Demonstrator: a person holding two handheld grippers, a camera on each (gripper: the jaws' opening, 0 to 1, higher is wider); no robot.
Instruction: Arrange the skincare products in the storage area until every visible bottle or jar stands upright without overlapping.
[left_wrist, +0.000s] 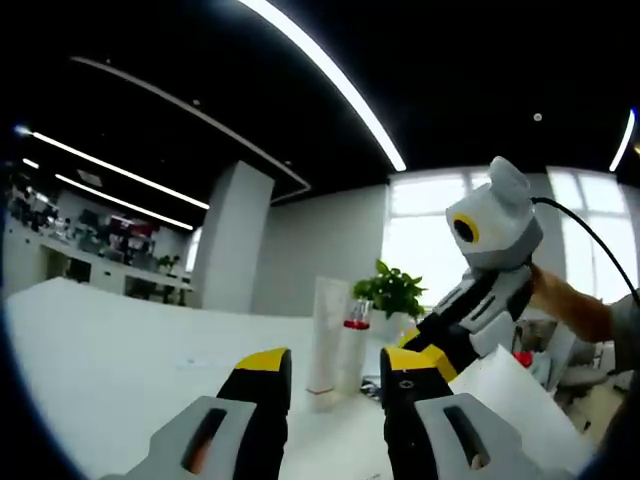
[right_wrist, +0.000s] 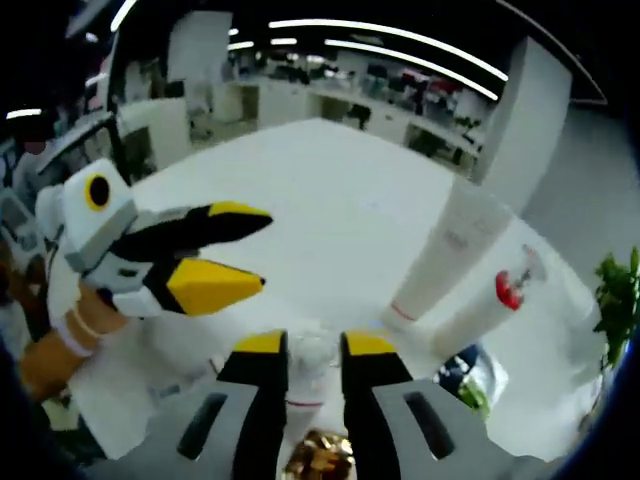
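The right gripper (right_wrist: 305, 350) has its fingers drawn close around the top of a pale bottle (right_wrist: 305, 385), though whether they truly pinch it cannot be told. Beyond the fingertips, up and to the right, a tall white tube (right_wrist: 440, 265) stands on the tabletop (right_wrist: 330, 190) with a clear bottle with a red collar (right_wrist: 490, 300) just beside it. The left gripper (left_wrist: 335, 365) hovers with fingers parted and nothing between them; the same tube (left_wrist: 328, 340) stands past its tips. The risk, as I judge it, is a weak hold: the pale bottle could slip or tilt when lifted. A wide swing could also topple the slender tube into its neighbour.
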